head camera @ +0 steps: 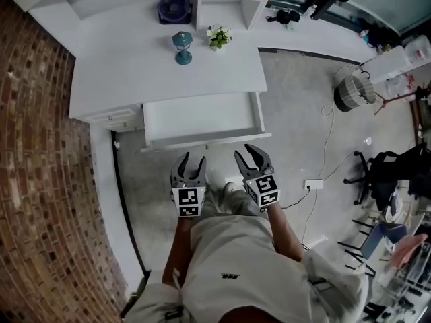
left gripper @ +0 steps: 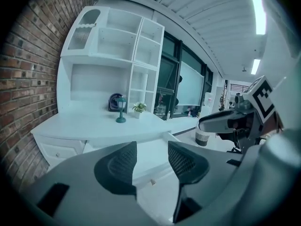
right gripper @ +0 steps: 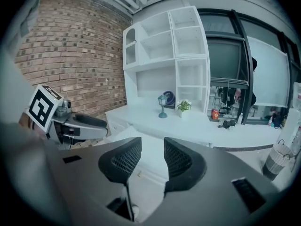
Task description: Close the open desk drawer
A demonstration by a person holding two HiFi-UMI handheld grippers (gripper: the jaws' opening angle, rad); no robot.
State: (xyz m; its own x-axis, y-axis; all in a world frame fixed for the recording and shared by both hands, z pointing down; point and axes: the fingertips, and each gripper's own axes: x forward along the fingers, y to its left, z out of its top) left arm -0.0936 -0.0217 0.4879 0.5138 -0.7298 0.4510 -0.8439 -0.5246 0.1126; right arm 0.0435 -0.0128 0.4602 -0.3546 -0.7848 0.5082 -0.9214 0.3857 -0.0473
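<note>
**Both grippers poised at the open drawer, no push yet**

The drawer (head camera: 202, 116) stands pulled out from under the counter (head camera: 135, 66), its front panel facing you. You hold the left gripper (head camera: 192, 160) and right gripper (head camera: 247, 155) side by side just short of that panel, fingers (left gripper: 117, 166) spread and empty on both. That suits the job, since closing likely needs a flat push rather than a grasp. Pressing evenly with both should keep the drawer from skewing; the lamp (head camera: 182, 47) and plant (head camera: 218, 36) sit well back.
</note>
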